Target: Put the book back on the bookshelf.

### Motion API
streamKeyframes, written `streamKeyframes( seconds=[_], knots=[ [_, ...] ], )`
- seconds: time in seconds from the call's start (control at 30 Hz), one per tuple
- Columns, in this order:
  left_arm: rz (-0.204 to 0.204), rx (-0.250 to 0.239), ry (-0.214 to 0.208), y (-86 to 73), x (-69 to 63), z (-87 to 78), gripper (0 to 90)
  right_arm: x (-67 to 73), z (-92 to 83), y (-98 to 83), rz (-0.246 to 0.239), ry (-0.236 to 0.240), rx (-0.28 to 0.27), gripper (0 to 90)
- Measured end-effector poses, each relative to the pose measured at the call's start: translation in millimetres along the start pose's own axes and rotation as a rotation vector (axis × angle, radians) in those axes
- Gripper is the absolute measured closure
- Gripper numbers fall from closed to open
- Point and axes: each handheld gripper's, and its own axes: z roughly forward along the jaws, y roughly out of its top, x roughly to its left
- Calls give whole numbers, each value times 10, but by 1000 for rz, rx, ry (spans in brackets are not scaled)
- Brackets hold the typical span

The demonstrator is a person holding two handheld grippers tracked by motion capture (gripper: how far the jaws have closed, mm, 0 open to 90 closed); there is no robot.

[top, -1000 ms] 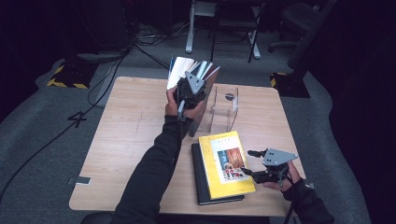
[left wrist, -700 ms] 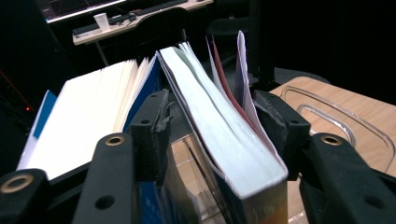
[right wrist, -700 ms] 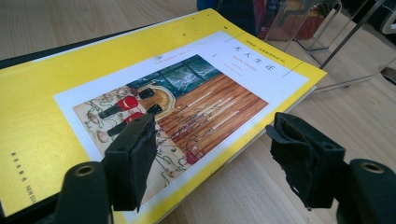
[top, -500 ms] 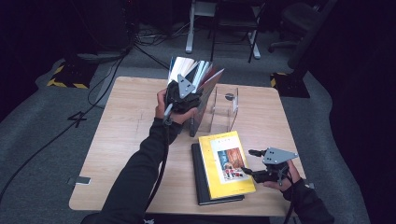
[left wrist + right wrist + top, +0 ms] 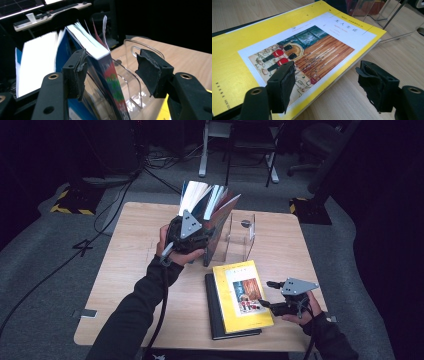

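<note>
Shelving books into the clear acrylic rack (image 5: 240, 240) at the far side of the desk (image 5: 135, 270); the step in hand looks like letting go of the last book stood there. Several books (image 5: 210, 212) lean upright at the rack's left end, pages fanned. Left hand-held gripper (image 5: 192, 236) sits against them; its jaws have just been opening, and in the left gripper view the blue-covered book (image 5: 110, 75) stands between the pads, which no longer press on it. Released, by my reading. Right hand-held gripper (image 5: 265, 295) rests low at the right edge of the yellow book (image 5: 242, 295), which lies flat on a black book (image 5: 215, 317) near the desk's front. In the right gripper view the jaws stand apart, one pad (image 5: 283, 85) over the yellow cover (image 5: 242, 45), the other off the edge, nothing gripped. Next move likely: close on that yellow book's edge and lift it clear of the black one, while the left backs off without toppling the leaning row.
</note>
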Motion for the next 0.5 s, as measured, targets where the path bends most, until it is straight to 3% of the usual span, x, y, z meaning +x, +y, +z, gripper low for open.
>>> streamKeyframes(
  seconds=[0.23, 0.3, 0.4, 0.5],
  knots=[
    [10, 17, -34, -151, -25, -153, 391, -2, 2, -31, 15, 6, 6, 297],
    [-11, 21, -64, -218, -45, -191, 389, -2, 7, -39, 18, 4, 17, 297],
    [9, 42, -98, -348, -140, -240, 384, 6, 0, -42, 29, 11, 14, 295],
    [-10, 86, -173, -502, -237, -269, 365, -1, -6, -54, 40, 7, 18, 282]
  ],
)
